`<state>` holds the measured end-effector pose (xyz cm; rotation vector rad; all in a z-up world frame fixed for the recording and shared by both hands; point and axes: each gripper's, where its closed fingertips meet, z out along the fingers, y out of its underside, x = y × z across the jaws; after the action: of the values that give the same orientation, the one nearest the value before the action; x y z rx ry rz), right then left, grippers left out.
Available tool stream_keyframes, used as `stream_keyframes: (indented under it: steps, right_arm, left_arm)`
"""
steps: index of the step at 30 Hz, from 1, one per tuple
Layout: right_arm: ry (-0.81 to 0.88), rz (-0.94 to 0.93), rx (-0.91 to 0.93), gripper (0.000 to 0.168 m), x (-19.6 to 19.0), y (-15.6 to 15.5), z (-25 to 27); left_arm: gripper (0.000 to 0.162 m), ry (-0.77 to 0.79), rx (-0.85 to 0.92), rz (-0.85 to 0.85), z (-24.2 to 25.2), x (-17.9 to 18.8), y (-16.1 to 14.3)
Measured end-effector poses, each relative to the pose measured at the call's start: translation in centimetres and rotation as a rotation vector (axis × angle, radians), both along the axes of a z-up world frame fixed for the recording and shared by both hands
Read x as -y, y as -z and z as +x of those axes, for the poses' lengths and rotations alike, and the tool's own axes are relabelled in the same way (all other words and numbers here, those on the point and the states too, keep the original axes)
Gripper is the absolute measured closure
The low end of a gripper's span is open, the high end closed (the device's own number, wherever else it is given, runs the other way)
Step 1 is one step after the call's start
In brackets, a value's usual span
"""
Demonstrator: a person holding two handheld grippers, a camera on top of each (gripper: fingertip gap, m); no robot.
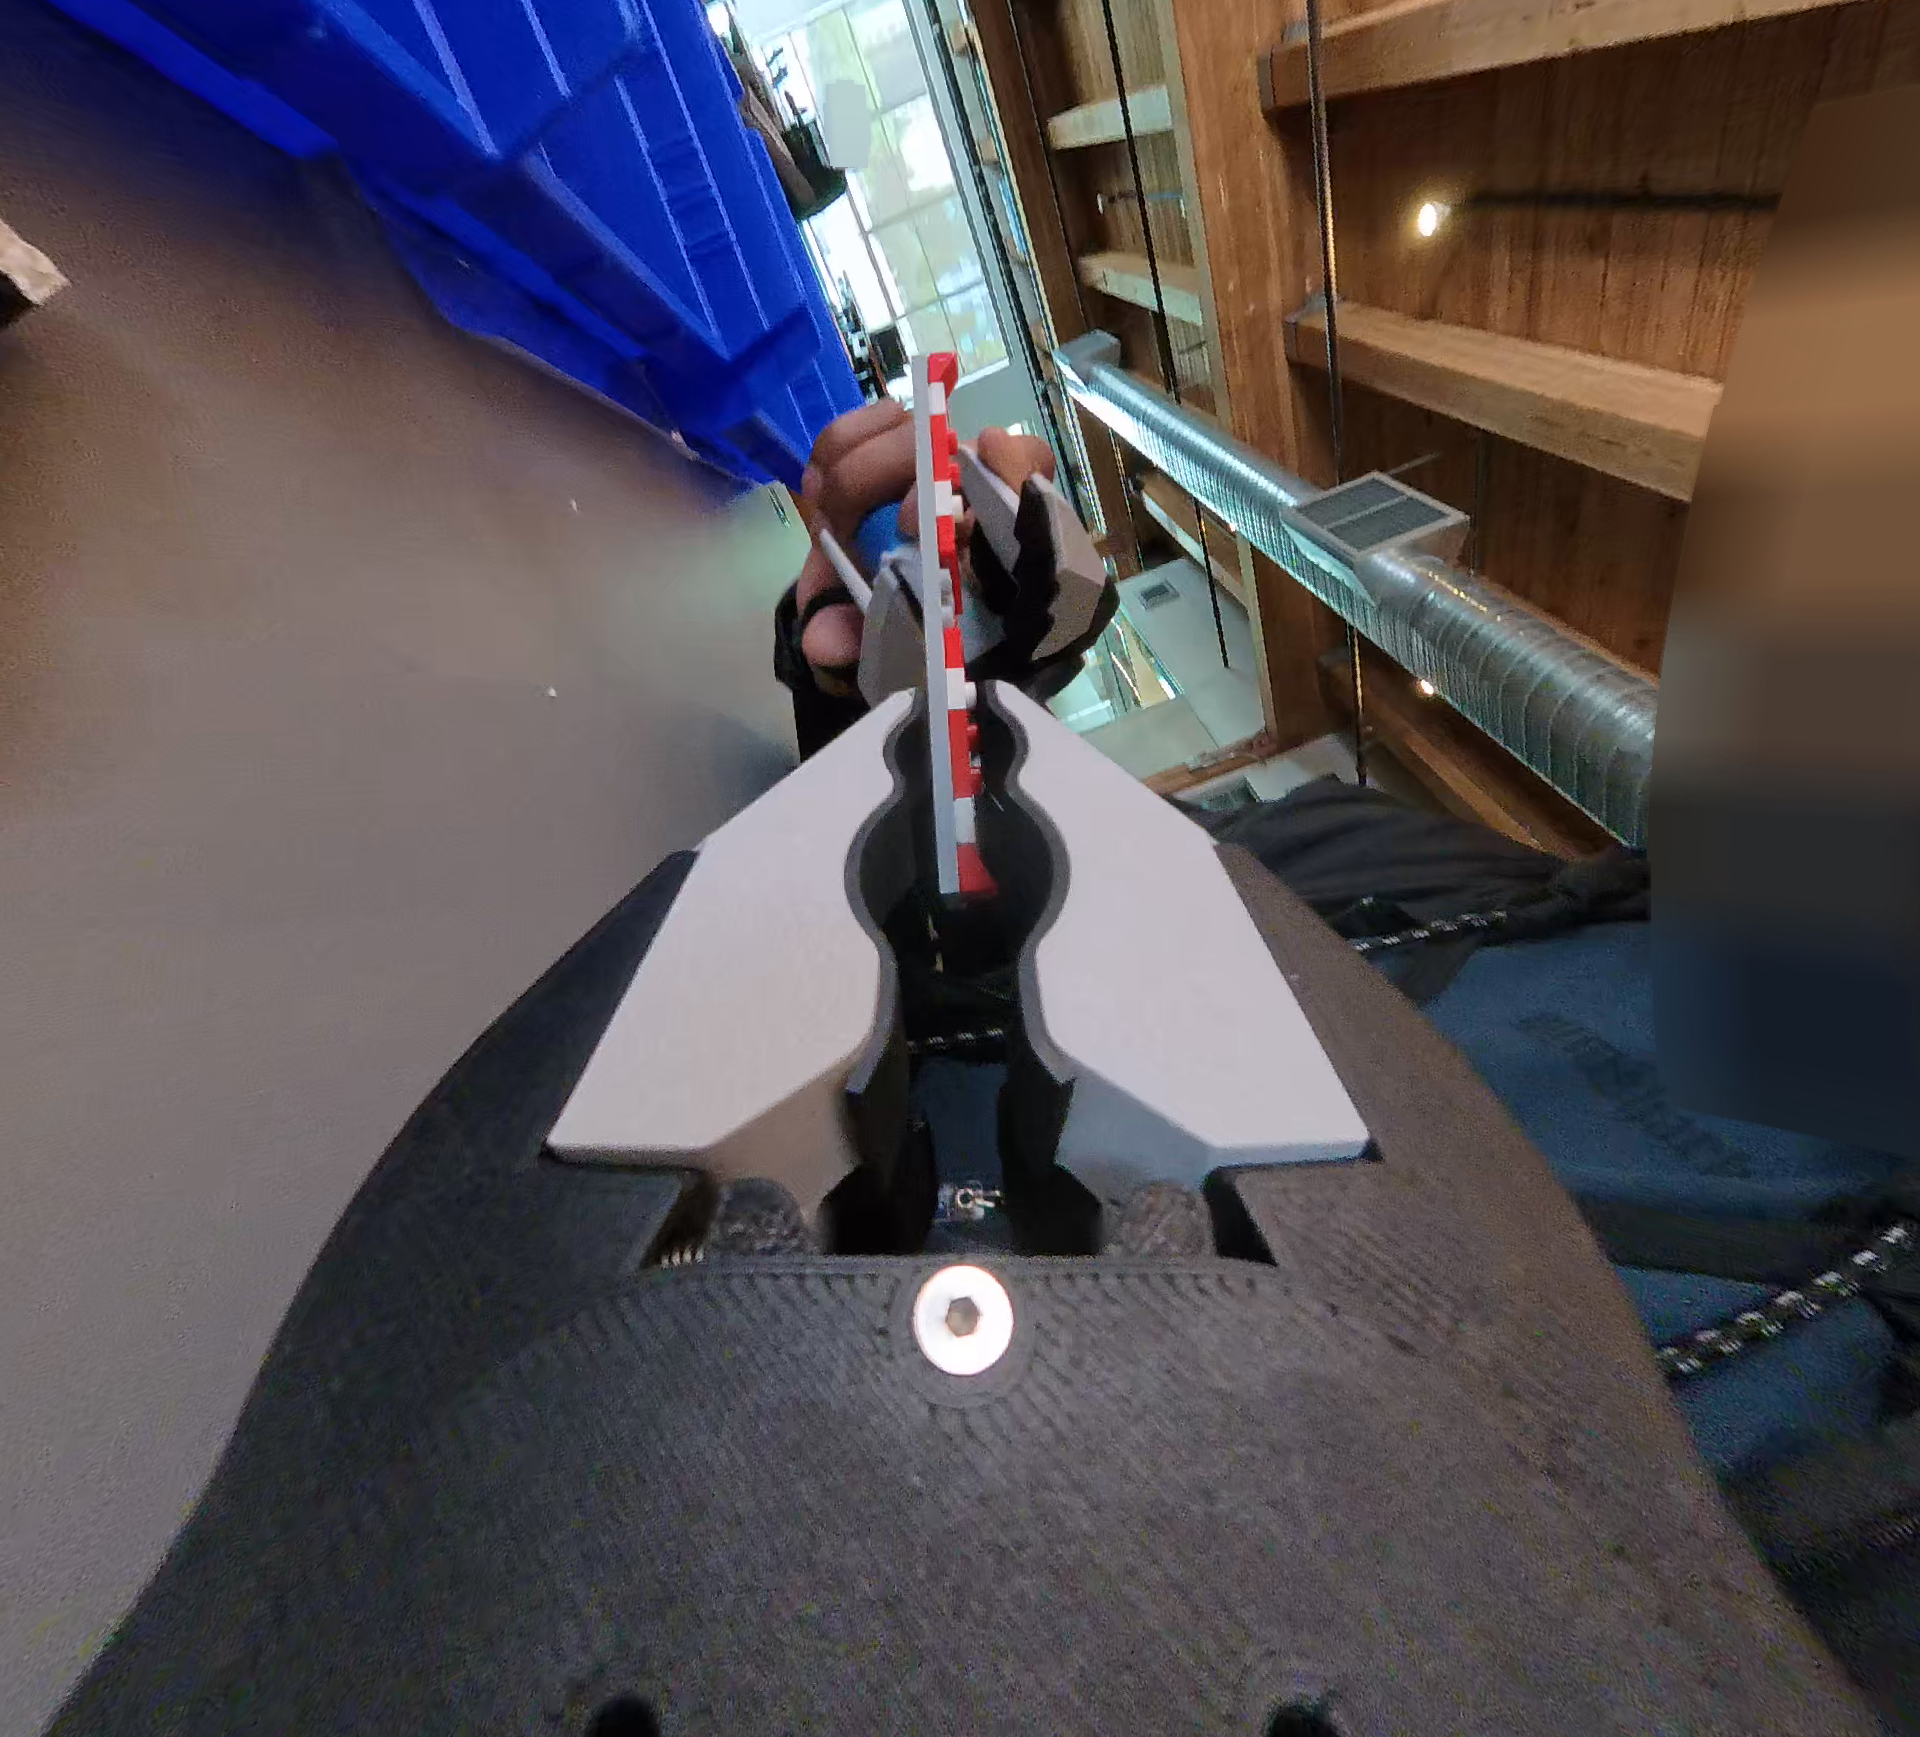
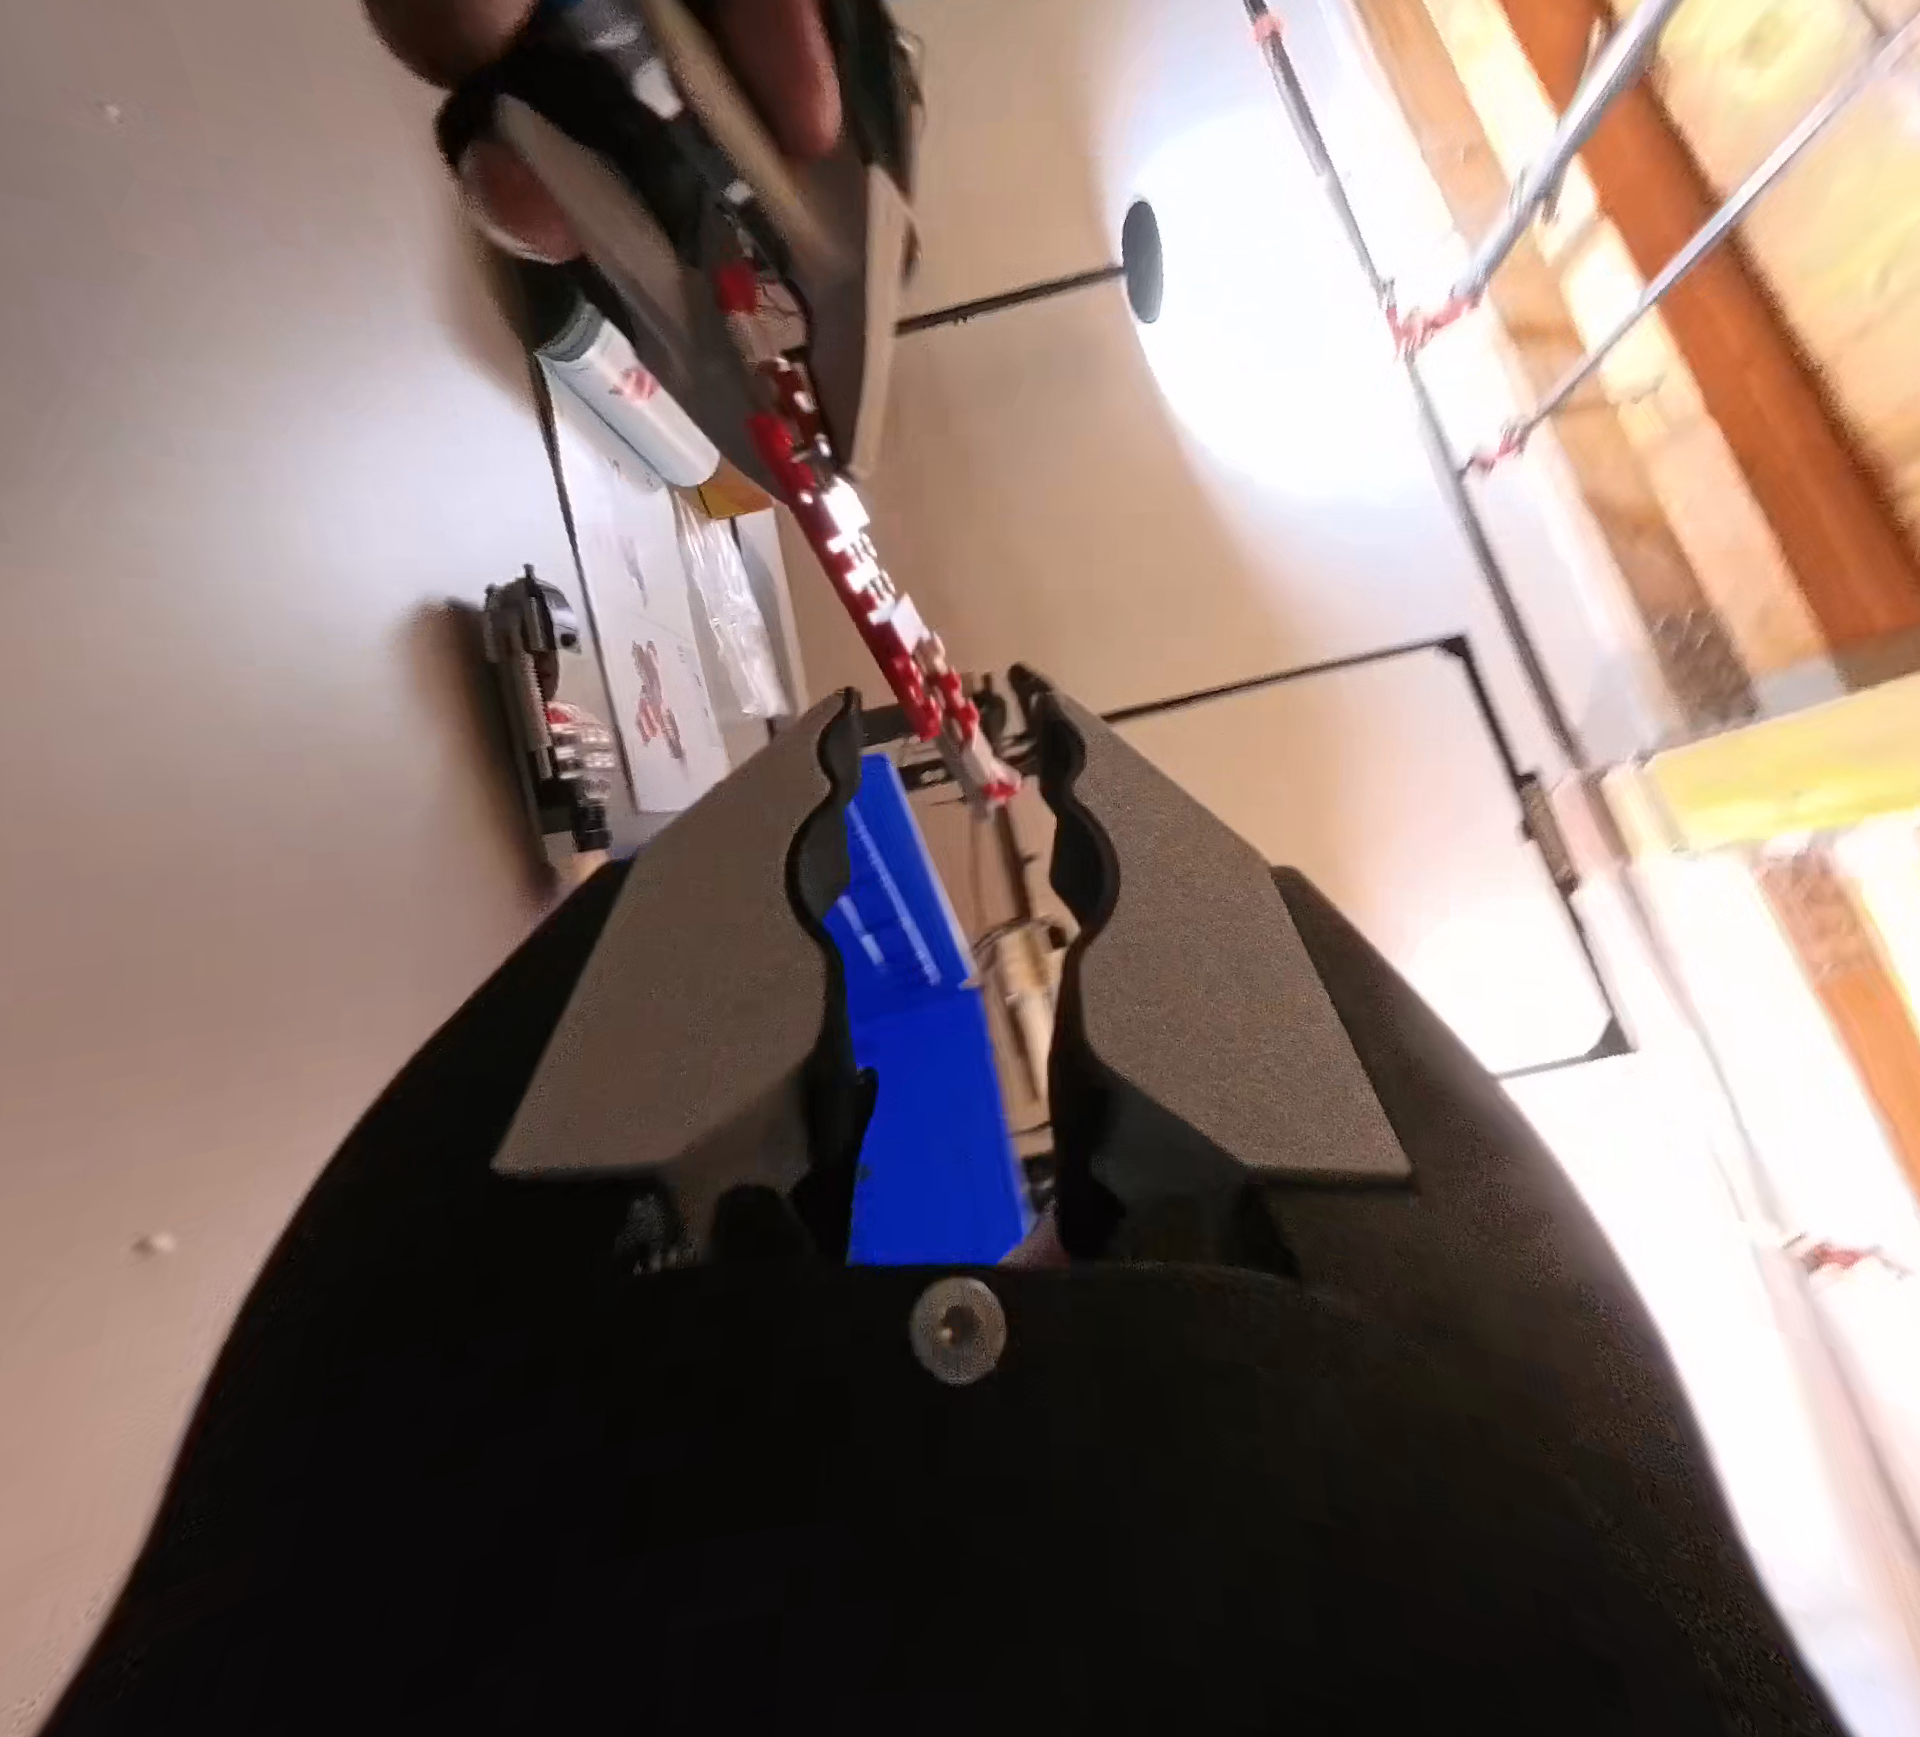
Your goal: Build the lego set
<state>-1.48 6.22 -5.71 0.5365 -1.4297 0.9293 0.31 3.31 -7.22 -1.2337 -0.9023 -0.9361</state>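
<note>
Partly built: the red-and-white lego strip point(image 1: 954, 648) is held mid-air at 12 o'clock, pinched by the left hand-held gripper point(image 1: 958, 711). The right hand-held gripper point(image 2: 940, 700) is spread around its far end. Remaining pieces unseen.

My left gripper point(image 1: 954, 700): two light grey wedge fingers point(image 1: 758, 949) with black wavy inner linings, set in a black textured body. One silver hex-socket screw point(image 1: 962, 1320) sits centred below the fingers.

My right gripper point(image 2: 940, 690): same build, the grey fingers point(image 2: 686, 970) darker in shadow, black scalloped pads, one dull hex screw point(image 2: 957, 1329) on the black body.

My right hand point(image 1: 831, 544), seen from the left wrist view, wears a black fingerless glove, around a blue handle part. Dark blue clothing with speckled black-and-white cord point(image 1: 1756, 1313).
</note>
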Motion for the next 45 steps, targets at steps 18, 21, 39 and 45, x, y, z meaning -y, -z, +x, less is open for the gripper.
stream_keyframes:
  steps: [18, 21, 39, 45]
  right_arm:
    - [-0.359, -1.181, 1.961, 0.125, 1.6, 2.4, -0.6]
    - [-0.410, -1.200, 1.995, 0.133, 1.8, 2.1, -0.5]
    - [-0.426, -1.189, 1.964, 0.164, 2.2, 2.0, -0.3]
    - [-0.429, -1.200, 1.991, 0.164, 2.3, 2.3, -0.3]
  left_arm:
    - [0.154, -0.340, -0.043, 0.119, -2.5, -0.1, 0.2]
    - [0.154, -0.339, -0.057, 0.112, -2.1, -0.2, 0.2]
    - [0.154, -0.327, -0.080, 0.086, -1.4, -0.6, 0.6]
    - [0.154, -0.323, -0.087, 0.071, -1.4, -0.5, 0.8]
